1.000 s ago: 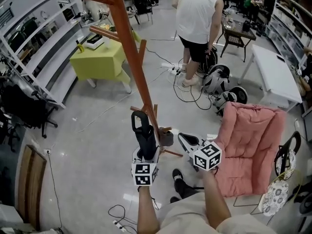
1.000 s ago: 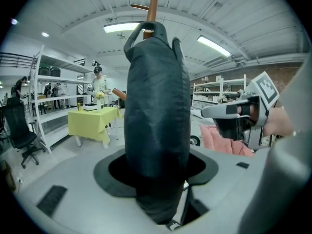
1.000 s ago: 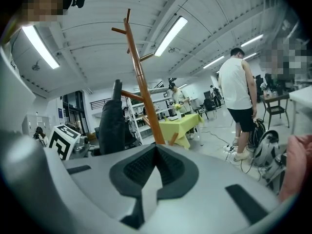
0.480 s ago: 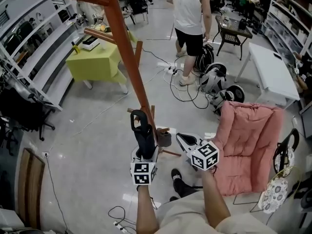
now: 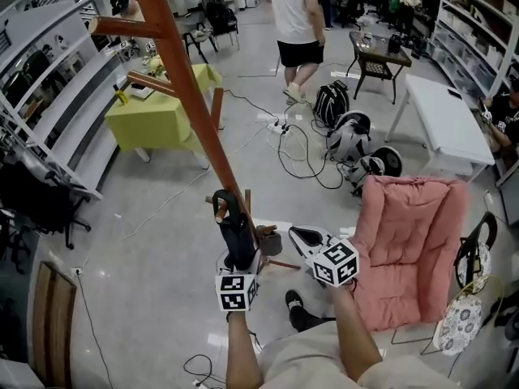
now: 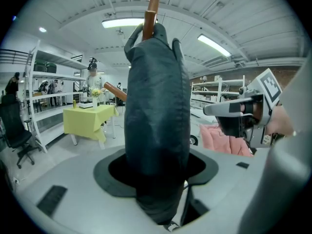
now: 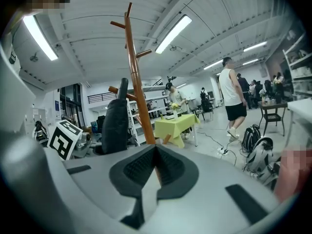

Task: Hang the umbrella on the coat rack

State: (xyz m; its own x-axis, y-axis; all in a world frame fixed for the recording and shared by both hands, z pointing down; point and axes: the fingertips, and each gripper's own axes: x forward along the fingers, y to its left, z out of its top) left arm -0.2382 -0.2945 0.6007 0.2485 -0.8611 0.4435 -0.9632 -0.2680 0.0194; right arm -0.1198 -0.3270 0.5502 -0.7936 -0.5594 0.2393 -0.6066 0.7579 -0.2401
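A folded dark umbrella (image 5: 236, 232) stands upright in my left gripper (image 5: 240, 256), whose jaws are shut on its lower part. In the left gripper view the umbrella (image 6: 156, 116) fills the middle and hides most of the coat rack pole (image 6: 150, 14) behind it. The brown wooden coat rack (image 5: 185, 96) rises just behind the umbrella, with pegs higher up. My right gripper (image 5: 305, 237) hovers to the right of the umbrella, shut and holding nothing. Its own view shows the rack (image 7: 136, 82) and the umbrella (image 7: 116, 117) to the left.
A pink cushioned chair (image 5: 413, 237) stands close on the right. A yellow-covered table (image 5: 158, 118) and shelving (image 5: 49, 96) are at the back left, a white table (image 5: 446, 120) at the back right. Cables and bags (image 5: 349, 140) lie on the floor; a person (image 5: 292, 14) stands beyond.
The standing person has walked farther away toward the back. Both grippers keep their places, and the umbrella stays held next to the rack pole.
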